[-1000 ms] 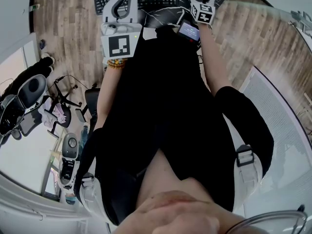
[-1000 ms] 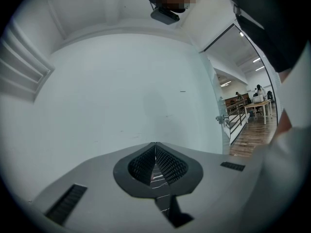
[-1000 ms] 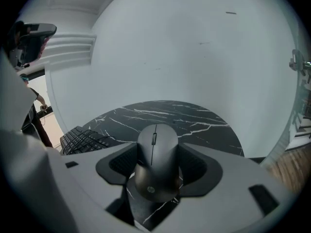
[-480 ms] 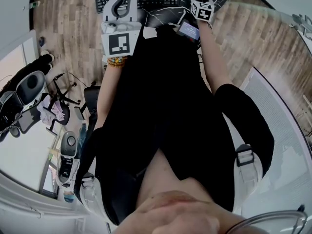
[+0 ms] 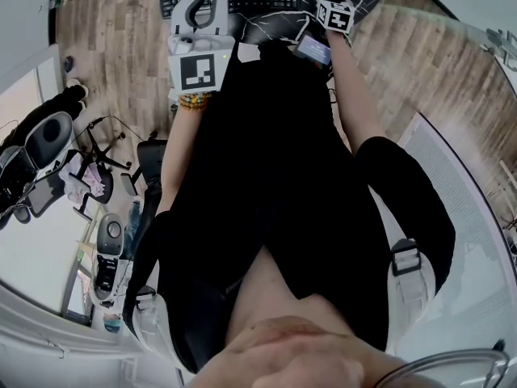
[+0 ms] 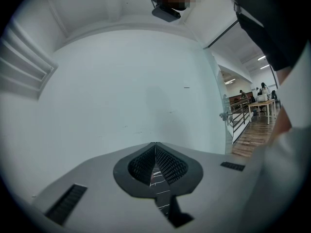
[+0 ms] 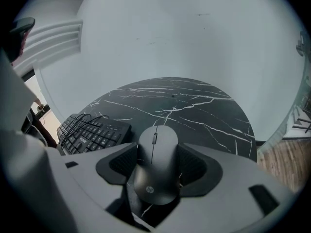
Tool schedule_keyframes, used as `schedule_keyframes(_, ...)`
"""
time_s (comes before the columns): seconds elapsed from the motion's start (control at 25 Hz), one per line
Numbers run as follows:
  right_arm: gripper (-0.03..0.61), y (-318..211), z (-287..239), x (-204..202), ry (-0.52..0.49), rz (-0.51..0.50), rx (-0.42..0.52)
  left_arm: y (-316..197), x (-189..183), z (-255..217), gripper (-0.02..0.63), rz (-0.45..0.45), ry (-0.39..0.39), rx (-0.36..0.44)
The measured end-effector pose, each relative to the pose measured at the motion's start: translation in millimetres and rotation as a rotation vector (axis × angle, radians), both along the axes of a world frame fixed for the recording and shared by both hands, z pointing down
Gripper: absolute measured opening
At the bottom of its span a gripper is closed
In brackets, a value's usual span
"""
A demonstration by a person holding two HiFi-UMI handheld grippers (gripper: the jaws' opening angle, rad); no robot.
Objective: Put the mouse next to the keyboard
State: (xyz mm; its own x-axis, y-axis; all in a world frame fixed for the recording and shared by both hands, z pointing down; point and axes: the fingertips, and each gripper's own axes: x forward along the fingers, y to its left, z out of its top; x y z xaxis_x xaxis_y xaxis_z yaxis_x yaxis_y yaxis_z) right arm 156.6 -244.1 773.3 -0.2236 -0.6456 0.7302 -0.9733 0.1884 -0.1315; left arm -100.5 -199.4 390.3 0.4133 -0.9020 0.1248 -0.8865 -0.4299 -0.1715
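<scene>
matte black computer mouse [image 7: 156,171] clamped in right gripper [image 7: 156,160], near black keyboard [image 7: 92,132] at dark marble surface's [image 7: 209,113] left edge; we judge release outstanding. left gripper [image 6: 155,163] closed, empty.

Matt plastic on veined stone

The mouse [image 7: 155,166] is smooth, matt black plastic, and so is the keyboard [image 7: 92,132]. The table [image 7: 194,106] looks like smooth black marble with white veins. The left gripper [image 6: 155,161] and right gripper [image 7: 158,152] have matt grey plastic shells and ribbed dark pads [image 7: 193,165]. The floor [image 5: 105,39] is grained wood plank.
</scene>
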Motion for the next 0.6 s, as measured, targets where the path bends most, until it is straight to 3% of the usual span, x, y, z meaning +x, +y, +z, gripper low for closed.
schedule_keyframes(0.6, 0.279, 3, 13, -1, -0.011, 0.011, -0.050, 2, -1, 3, 0.014, -0.008, 0.007, -0.003)
